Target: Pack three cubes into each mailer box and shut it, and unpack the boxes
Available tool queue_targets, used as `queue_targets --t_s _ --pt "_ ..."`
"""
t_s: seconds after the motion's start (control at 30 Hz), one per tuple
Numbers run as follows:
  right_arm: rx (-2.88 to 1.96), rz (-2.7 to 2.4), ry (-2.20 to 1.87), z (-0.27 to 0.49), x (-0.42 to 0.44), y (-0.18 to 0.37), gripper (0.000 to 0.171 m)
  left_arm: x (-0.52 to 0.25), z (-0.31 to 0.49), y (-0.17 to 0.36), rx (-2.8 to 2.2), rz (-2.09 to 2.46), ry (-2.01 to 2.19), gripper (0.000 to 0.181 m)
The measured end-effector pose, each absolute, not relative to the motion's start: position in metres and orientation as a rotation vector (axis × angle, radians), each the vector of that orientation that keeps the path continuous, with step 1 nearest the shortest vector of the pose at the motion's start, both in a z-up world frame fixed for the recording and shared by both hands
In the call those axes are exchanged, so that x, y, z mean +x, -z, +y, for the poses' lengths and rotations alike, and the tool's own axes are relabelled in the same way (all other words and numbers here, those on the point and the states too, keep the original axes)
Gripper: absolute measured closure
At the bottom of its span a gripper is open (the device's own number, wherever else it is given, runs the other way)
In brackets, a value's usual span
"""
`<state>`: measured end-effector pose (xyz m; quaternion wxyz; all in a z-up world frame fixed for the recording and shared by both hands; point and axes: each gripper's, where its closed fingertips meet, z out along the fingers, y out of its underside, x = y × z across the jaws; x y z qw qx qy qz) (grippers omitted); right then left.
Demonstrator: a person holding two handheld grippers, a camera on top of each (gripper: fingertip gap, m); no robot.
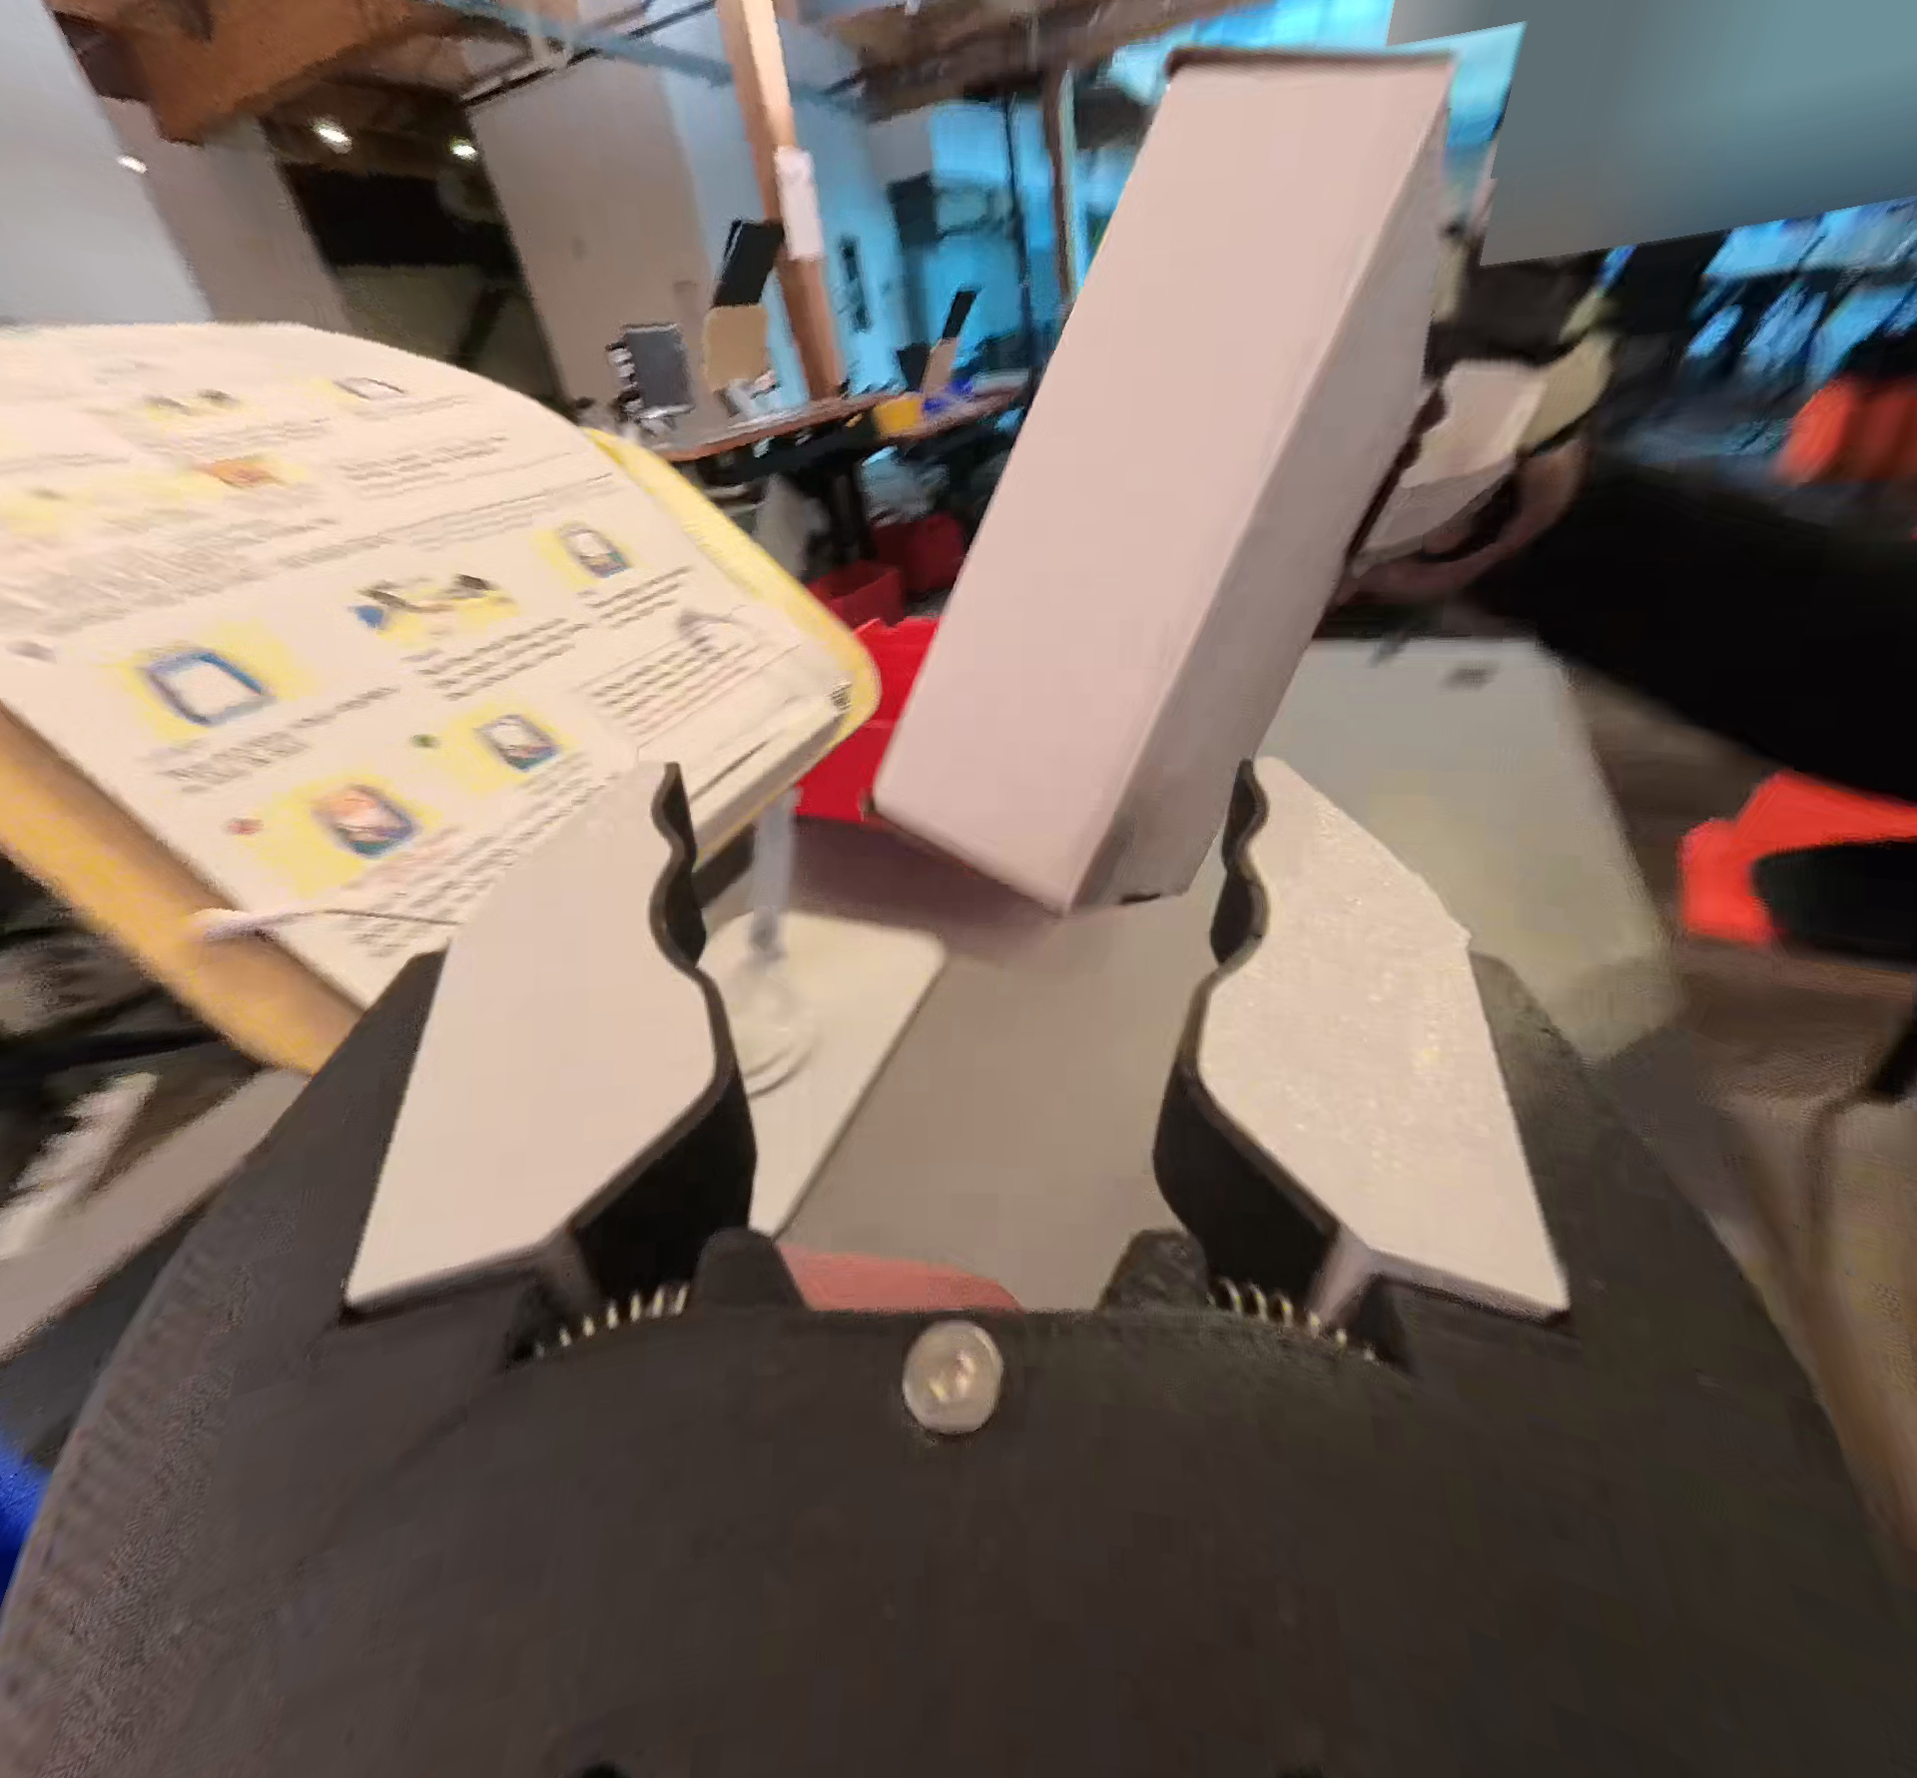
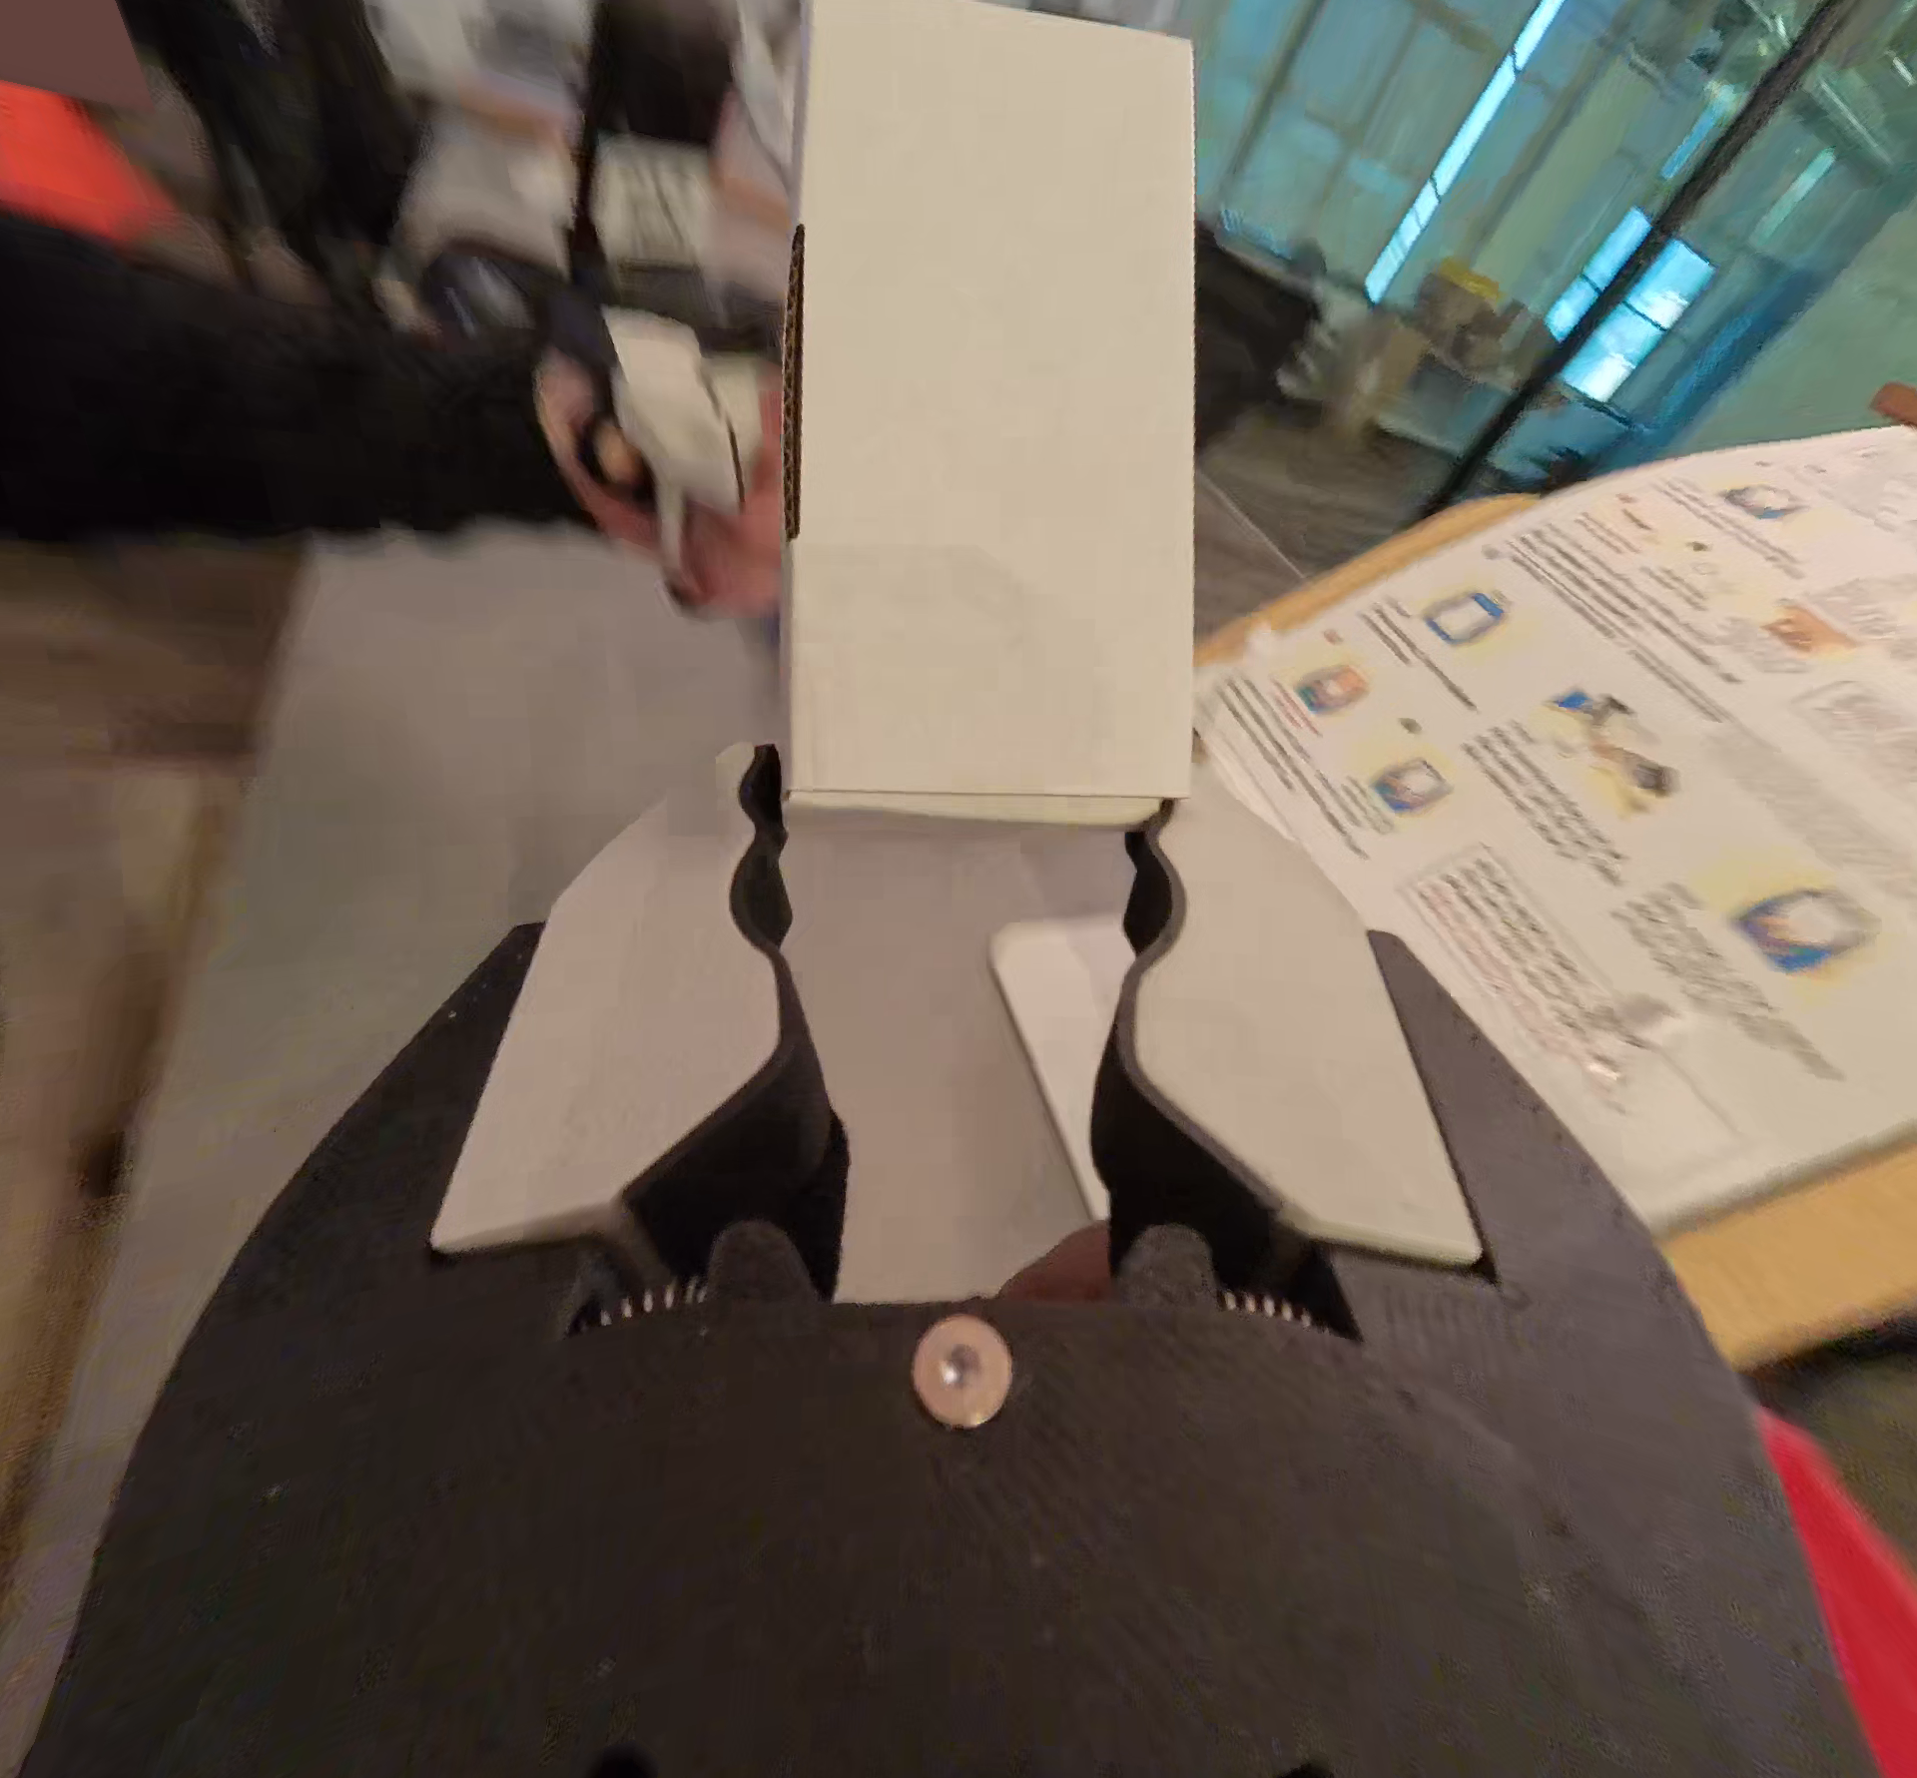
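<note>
A shut white mailer box [image 2: 991,401] is off the grey table [image 2: 467,795]. My right gripper [image 2: 965,784] is shut on its near end, a finger on each side. In the left wrist view the box [image 1: 1172,484] hangs tilted, with the right gripper [image 1: 1452,473] at its upper end. My left gripper [image 1: 960,774] is open; the box's lower corner sits between its fingertips, close to the right one. In the right wrist view the left gripper [image 2: 674,442] shows blurred beside the box's left side. No cubes are in view.
A printed sheet on a tan board [image 1: 363,639] stands tilted on a stand with a white base plate [image 1: 851,1033], left of the box; it shows in the right wrist view [image 2: 1556,795] too. Red bins [image 1: 871,691] lie behind it. An orange object [image 1: 1784,847] sits at the right.
</note>
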<state>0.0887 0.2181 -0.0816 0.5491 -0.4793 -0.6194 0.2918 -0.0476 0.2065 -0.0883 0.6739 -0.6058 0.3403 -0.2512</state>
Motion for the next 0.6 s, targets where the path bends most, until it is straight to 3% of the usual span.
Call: queue_targets --t_s 0.13,0.27,0.43,0.57,0.6 --pt "-1.163 -1.664 -0.231 0.225 0.087 0.108 0.108 -0.026 0.197 0.072 -1.352 0.978 0.194 0.078" --pt "-1.134 -1.773 0.107 0.226 0.079 0.123 0.108 0.017 0.198 0.089 -1.389 1.226 -0.14 0.079" --pt "-1.064 -1.819 0.269 0.209 0.066 0.125 0.108 0.027 0.216 0.127 -1.408 1.399 -0.569 0.097" --pt "-1.003 -1.789 0.265 0.2 0.061 0.121 0.107 0.028 0.219 0.128 -1.353 1.371 -0.607 0.101" --pt "-1.004 -1.772 0.237 0.198 0.062 0.117 0.093 0.026 0.219 0.127 -1.342 1.357 -0.62 0.101"
